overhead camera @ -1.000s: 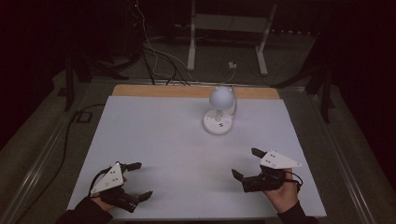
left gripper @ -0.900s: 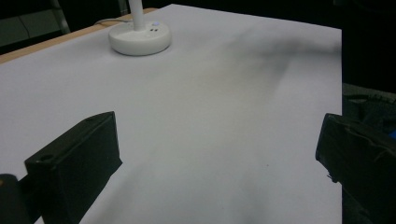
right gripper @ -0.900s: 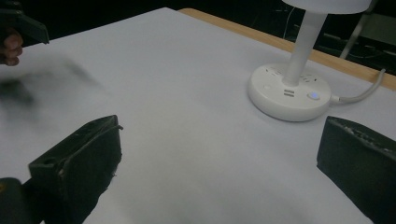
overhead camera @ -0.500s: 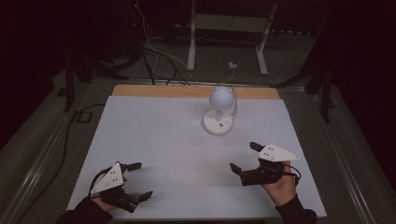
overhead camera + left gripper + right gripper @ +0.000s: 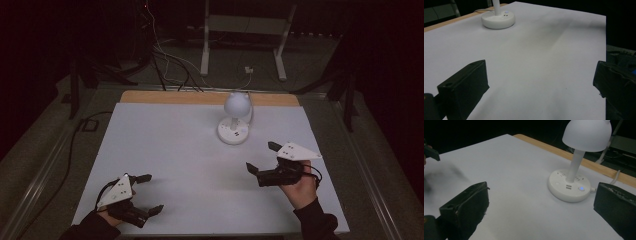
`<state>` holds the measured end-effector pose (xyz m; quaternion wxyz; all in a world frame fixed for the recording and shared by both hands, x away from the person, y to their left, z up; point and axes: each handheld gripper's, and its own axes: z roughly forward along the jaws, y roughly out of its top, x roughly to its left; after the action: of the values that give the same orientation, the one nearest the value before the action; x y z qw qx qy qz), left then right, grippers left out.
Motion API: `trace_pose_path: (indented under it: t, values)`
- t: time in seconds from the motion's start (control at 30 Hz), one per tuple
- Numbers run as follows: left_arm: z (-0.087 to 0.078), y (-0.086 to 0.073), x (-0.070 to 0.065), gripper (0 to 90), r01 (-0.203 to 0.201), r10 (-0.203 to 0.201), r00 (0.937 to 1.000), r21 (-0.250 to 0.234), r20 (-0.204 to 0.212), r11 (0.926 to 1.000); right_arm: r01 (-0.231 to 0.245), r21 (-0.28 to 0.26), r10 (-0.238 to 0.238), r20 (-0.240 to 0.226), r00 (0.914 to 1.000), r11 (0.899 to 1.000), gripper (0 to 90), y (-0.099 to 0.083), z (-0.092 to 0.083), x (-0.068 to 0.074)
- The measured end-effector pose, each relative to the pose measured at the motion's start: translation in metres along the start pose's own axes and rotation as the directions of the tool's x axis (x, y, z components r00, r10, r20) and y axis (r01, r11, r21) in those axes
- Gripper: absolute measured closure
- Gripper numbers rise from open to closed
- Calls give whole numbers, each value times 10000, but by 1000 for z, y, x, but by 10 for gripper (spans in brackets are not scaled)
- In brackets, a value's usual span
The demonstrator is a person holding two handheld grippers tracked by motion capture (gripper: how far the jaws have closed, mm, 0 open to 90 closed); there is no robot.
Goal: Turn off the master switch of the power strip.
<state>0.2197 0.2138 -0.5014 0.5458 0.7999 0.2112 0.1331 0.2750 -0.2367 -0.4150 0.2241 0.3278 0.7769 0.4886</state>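
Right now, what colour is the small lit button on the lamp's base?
Blue. The button glows on the white lamp base, clearest in the right gripper view.

White desk lamp with a blue light on its round base; white table with a light wooden far edge; black-jawed left gripper and right gripper, each topped by a pale grey plate
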Motion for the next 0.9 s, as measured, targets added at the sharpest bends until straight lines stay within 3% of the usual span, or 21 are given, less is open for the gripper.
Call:
trace_pose_path:
  t: [0.9]
  values:
    - [0,0,0,4,-44,44,10000,-37,19,10000,-26,228,15,482,9988,9997,0,25,24,-26]
